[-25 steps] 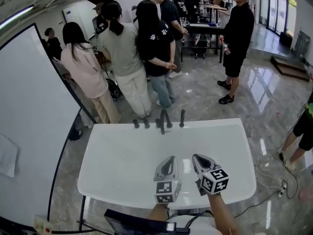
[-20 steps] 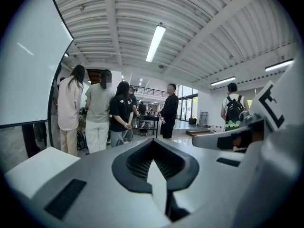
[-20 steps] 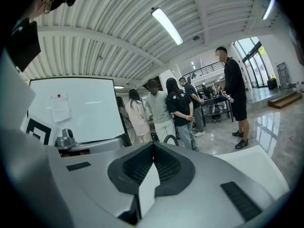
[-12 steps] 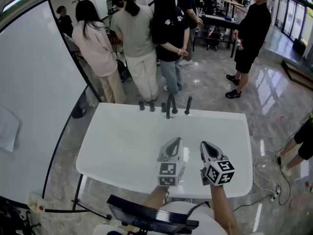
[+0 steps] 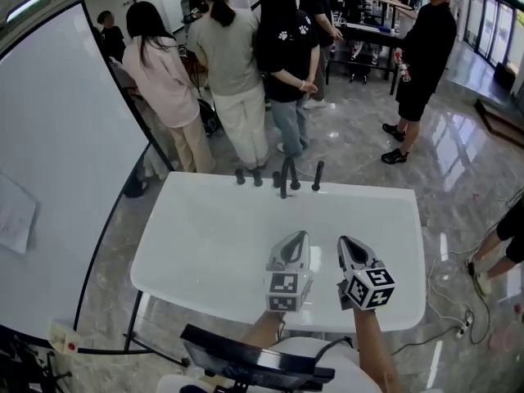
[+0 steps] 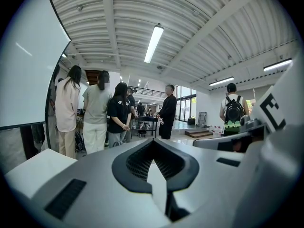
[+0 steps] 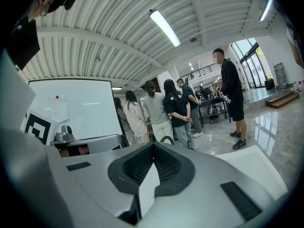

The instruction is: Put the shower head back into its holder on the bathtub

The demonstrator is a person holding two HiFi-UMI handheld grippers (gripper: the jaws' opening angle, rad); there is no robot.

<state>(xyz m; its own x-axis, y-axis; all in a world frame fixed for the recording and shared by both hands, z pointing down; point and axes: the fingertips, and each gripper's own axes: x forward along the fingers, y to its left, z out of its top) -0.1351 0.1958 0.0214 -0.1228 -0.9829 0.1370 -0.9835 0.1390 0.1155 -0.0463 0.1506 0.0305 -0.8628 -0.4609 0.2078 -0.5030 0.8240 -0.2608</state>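
The white bathtub [image 5: 205,244] fills the middle of the head view. A row of black fittings [image 5: 282,178] stands on its far rim; I cannot tell the shower head from the taps among them. My left gripper [image 5: 296,240] and right gripper [image 5: 348,246] hover side by side over the tub's near end, pointing at the far rim. Both are shut with nothing between the jaws. In the left gripper view the left gripper [image 6: 153,148] has its jaws meeting at the tip, as does the right gripper [image 7: 153,151] in the right gripper view.
Several people [image 5: 237,64] stand just beyond the tub's far rim. A large whiteboard [image 5: 57,162] leans along the left. Cables and a socket strip [image 5: 463,322] lie on the glossy floor at right. A dark device [image 5: 254,367] sits at the bottom edge.
The head view has shifted a little, so the tub and people sit slightly differently in frame. Both grippers keep their place over the tub's near end, still shut.
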